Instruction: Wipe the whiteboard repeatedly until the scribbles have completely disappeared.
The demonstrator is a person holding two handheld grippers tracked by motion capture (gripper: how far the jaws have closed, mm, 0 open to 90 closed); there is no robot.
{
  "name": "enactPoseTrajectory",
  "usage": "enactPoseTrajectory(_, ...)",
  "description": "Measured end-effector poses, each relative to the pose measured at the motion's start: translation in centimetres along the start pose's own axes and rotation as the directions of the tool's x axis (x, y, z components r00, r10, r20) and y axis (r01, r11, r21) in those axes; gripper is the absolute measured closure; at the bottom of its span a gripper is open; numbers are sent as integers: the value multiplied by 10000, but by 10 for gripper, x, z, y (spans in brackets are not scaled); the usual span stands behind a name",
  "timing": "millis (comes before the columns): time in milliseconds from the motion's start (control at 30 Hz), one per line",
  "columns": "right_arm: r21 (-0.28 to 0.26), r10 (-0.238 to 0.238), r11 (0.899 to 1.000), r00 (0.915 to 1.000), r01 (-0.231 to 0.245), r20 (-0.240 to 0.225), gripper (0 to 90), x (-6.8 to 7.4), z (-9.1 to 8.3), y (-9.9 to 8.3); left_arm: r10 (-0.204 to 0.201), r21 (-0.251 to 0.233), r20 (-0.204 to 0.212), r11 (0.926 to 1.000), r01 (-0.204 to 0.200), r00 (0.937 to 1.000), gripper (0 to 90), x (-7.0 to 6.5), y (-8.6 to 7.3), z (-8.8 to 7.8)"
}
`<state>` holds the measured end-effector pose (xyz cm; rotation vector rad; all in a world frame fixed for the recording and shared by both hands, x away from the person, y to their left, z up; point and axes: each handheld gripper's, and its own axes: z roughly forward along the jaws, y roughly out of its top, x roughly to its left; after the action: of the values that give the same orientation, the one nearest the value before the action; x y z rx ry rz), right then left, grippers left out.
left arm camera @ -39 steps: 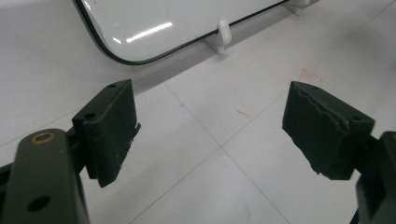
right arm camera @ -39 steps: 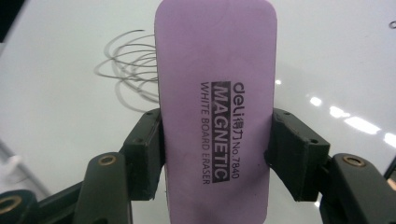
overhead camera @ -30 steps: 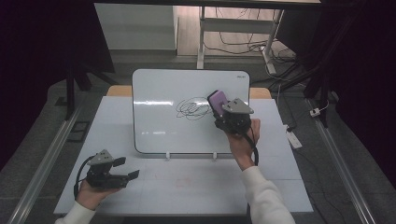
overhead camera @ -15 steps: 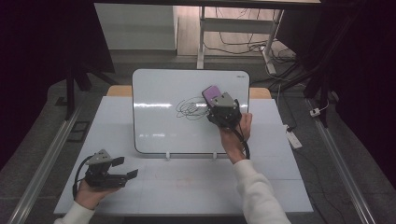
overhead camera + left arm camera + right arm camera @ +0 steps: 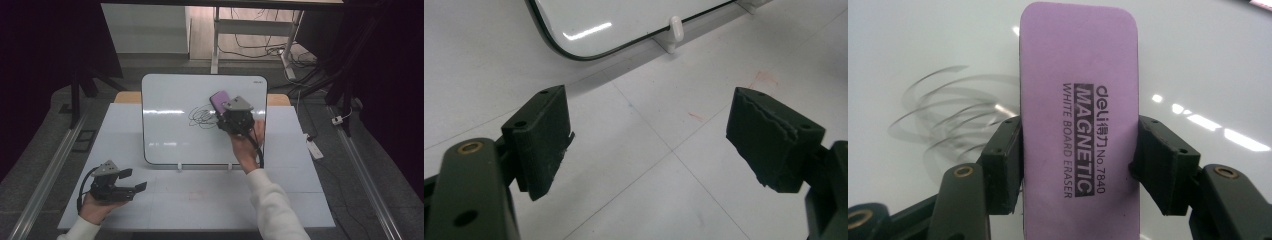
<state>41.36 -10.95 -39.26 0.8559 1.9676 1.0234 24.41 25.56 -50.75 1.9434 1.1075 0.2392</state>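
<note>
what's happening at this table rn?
A person is working a whiteboard propped on the table. The right gripper is clamped on a purple whiteboard eraser, held against the board beside a black scribble. The left gripper rests open over the tabletop, holding nothing.

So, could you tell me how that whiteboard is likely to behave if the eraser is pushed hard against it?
The whiteboard leans back on two small white clips, so a hard push could probably slide or tip it. Its glossy face looks slippery, so the purple eraser held in the right claw should glide easily. It looks like a stiff panel, unlikely to flex.
</note>
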Motion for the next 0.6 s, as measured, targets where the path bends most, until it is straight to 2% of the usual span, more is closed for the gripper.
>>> enactPoseTrajectory(100,-137,621,9980,9981,-621,21,399,-15,1,5,-54,-38,-38,10000,53,10000,187,1,0,-1)
enactPoseTrajectory(167,-139,505,9986,9987,-505,2,399,-9,4,7,-95,-92,-18,9999,94,10000,187,1,0,-2)
enactPoseTrajectory(267,-138,-86,9999,9978,77,-652,400,19,11,8,-205,-154,-28,9997,204,9998,187,2,0,-3)
enactPoseTrajectory(367,-66,-564,9984,9892,561,-1350,400,51,16,5,-191,-159,-6,9997,191,9998,188,2,0,-4)
enactPoseTrajectory(433,-6,-792,9968,9825,803,-1685,400,64,18,2,-166,-136,12,9998,166,9999,187,2,-1,-3)
enactPoseTrajectory(467,-31,-1007,9948,9811,1016,-1651,400,67,17,1,-153,-130,13,9998,153,9999,187,2,-1,-3)
enactPoseTrajectory(500,-39,-1055,9943,9795,1064,-1717,400,65,16,1,-156,-125,11,9998,156,9999,187,2,-1,-4)
enactPoseTrajectory(533,-1,-659,9978,9845,668,-1624,400,53,15,2,-166,-131,10,9998,166,9999,187,3,-1,-4)
enactPoseTrajectory(567,-1,-659,9978,9845,668,-1624,400,53,15,2,-175,-139,6,9997,175,9998,187,3,-1,-4)
enactPoseTrajectory(600,-20,-519,9986,9891,521,-1378,400,43,13,3,-195,-156,20,9997,195,9998,188,3,-1,-4)
